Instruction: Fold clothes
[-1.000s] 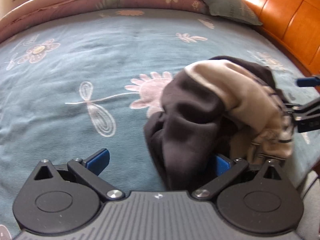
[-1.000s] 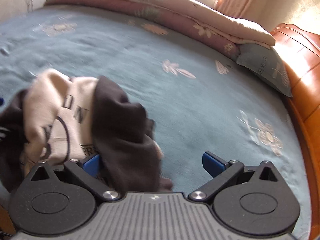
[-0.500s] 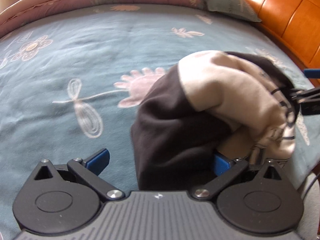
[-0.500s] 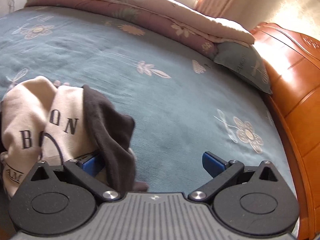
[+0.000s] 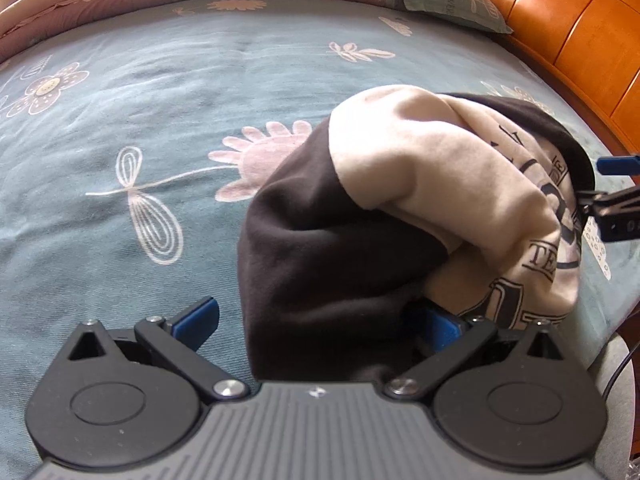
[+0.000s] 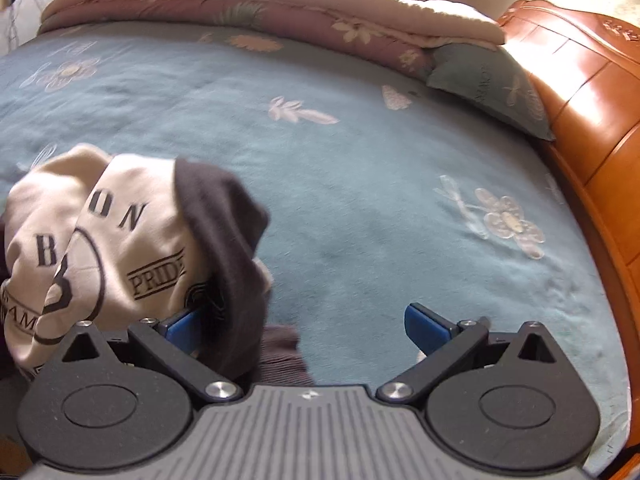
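sweatshirt (image 5: 400, 216) on bed (image 5: 160, 100) | pillow (image 6: 492, 84) behind, by headboard (image 6: 592, 112)

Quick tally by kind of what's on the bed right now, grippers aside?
Sweatshirt, cream and dark brown, bunched: 1
Pillow, teal, by the headboard: 1
Folded quilt, at the far edge: 1
Total: 3

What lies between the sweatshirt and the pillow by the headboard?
Only bare teal bedspread with printed flowers separates the sweatshirt from the pillow; right wrist view shows it.
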A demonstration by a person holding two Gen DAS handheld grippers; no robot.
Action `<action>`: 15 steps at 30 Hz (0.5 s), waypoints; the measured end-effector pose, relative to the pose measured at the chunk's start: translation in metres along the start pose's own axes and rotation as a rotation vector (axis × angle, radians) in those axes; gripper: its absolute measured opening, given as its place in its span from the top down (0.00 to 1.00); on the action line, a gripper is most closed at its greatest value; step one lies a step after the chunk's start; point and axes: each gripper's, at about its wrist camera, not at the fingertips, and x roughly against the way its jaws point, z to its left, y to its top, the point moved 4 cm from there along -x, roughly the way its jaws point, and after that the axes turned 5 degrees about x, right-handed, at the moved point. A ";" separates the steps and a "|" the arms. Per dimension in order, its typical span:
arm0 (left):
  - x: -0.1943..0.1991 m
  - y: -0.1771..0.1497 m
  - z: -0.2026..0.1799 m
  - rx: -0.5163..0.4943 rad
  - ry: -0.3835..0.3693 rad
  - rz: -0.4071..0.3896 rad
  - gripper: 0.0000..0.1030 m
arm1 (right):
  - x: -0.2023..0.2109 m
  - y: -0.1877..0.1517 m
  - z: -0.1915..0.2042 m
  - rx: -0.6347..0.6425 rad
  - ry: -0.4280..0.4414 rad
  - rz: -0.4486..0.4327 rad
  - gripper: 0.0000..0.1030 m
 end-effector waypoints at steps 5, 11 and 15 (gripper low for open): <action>-0.001 -0.001 -0.001 -0.014 -0.003 0.007 0.01 | -0.001 -0.005 -0.007 -0.039 -0.021 -0.004 0.00; -0.010 0.012 -0.005 -0.005 0.040 -0.035 0.01 | -0.005 0.001 -0.014 -0.097 -0.028 -0.012 0.00; -0.006 0.010 0.012 0.002 0.124 -0.063 0.01 | -0.011 -0.002 -0.020 -0.062 -0.099 0.002 0.00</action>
